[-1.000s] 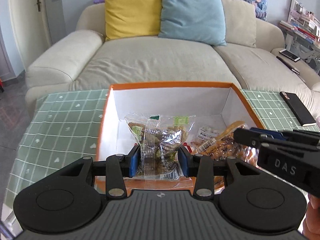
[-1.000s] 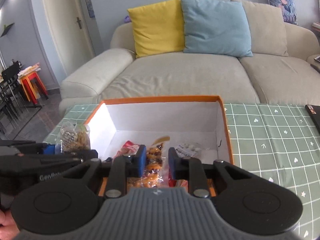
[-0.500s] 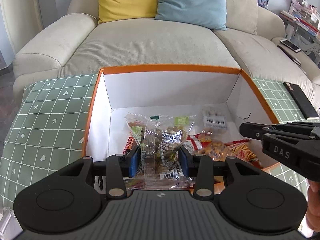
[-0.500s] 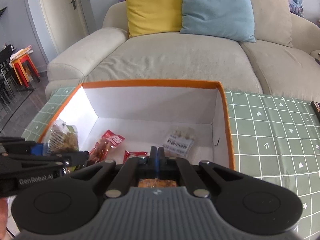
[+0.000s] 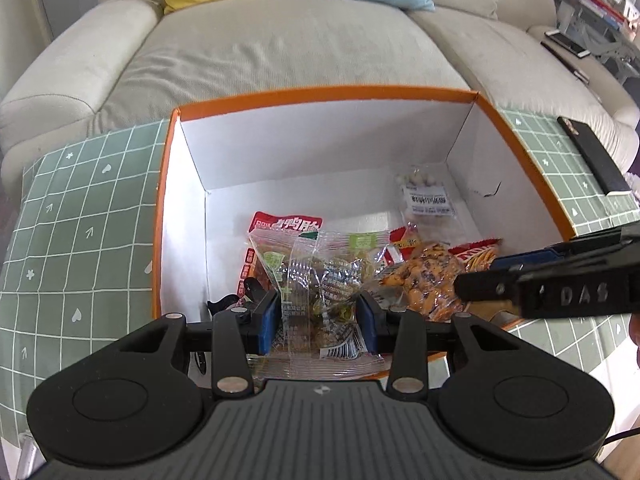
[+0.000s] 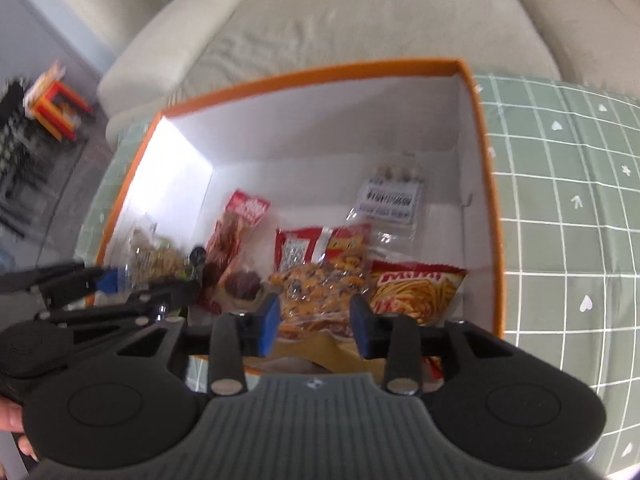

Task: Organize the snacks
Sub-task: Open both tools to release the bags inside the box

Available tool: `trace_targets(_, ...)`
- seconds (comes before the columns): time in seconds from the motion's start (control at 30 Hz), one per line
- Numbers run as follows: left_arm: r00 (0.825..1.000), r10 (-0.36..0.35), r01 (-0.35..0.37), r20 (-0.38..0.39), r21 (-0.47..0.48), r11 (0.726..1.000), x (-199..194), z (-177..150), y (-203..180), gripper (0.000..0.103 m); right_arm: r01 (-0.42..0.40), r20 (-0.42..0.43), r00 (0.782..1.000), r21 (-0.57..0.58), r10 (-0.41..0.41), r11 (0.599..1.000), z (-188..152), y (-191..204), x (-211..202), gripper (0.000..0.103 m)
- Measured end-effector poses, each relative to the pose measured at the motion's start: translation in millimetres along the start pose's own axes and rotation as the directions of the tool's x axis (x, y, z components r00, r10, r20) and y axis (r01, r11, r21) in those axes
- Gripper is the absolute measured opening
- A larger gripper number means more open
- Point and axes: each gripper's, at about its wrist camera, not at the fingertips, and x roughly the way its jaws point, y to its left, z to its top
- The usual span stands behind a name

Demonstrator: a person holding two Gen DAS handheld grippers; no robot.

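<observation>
An orange-rimmed white box (image 5: 320,94) (image 6: 312,74) stands on the green checked cloth. My left gripper (image 5: 318,316) (image 6: 140,282) is shut on a clear packet of brown snacks (image 5: 316,280) (image 6: 156,260) over the box's near left part. The jaws of my right gripper (image 6: 315,320) (image 5: 480,280) are opening; an orange cracker bag (image 6: 316,292) (image 5: 424,284) lies in the box just beyond its blue pads, and they do not press on it. Also in the box are a red fries bag (image 6: 416,288), a dark red packet (image 6: 236,248) and a white-labelled packet (image 6: 394,196).
A green checked tablecloth (image 5: 80,240) covers the table around the box. A black flat device (image 5: 592,156) lies on it at the right. A beige sofa (image 5: 280,48) stands right behind the table. Red and orange stools (image 6: 56,100) are off to the left.
Both grippers tipped down over the box. The right gripper let the orange cracker bag go: its jaws shut, then spread, and the bag now lies in the box. The left keeps its packet.
</observation>
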Motion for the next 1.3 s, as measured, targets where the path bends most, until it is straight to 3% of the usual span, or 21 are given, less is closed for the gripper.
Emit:
trace_targets(0.17,0.999,-0.002,0.003,-0.043,0.021,1.000,8.7,4.0,-0.3,0.046,0.057,-0.132,0.989,-0.050,-0.063,0.997,3.5,12.8,22.1,0.057)
trace_targets(0.3,0.998,0.005,-0.003,-0.056,0.024,1.000,16.0,3.8,-0.4,0.046,0.070,-0.153,0.985,-0.046,-0.076,0.997,4.1,14.7,32.5,0.056)
trace_targets(0.33,0.998,0.004,-0.002,-0.058,0.021,1.000,16.8,3.7,-0.5,0.046,0.077,-0.152,0.985,-0.042,-0.082,0.996,4.4,14.8,35.4,0.054)
trace_targets(0.4,0.998,-0.001,0.002,-0.058,0.017,1.000,18.7,4.1,0.9,0.046,0.085,-0.133,0.987,-0.044,-0.090,0.995,5.1,15.4,39.4,0.033)
trace_targets(0.57,0.998,-0.002,0.003,-0.059,0.008,1.000,24.2,9.7,4.1,0.046,0.048,-0.083,0.995,-0.026,-0.050,0.999,13.5,15.1,39.7,0.013)
trace_targets(0.67,0.998,-0.001,0.001,-0.065,-0.001,1.000,30.3,15.1,5.5,0.046,0.077,-0.040,0.996,-0.060,-0.080,0.995,19.4,21.0,42.4,0.006)
trace_targets(1.03,0.996,0.032,-0.035,-0.086,-0.041,0.999,59.9,43.8,8.5,0.046,0.074,-0.006,0.997,-0.059,-0.074,0.995,43.9,16.9,61.3,0.008)
trace_targets(1.2,0.994,0.028,-0.036,-0.107,-0.072,0.997,70.4,45.9,14.0,0.049,0.121,0.004,0.993,-0.069,-0.121,0.990,47.9,12.6,68.5,0.008)
trace_targets(1.3,0.996,0.029,-0.034,-0.087,-0.060,0.998,69.1,44.4,14.4,0.063,0.114,-0.001,0.994,-0.057,-0.114,0.992,48.4,6.4,69.7,0.008)
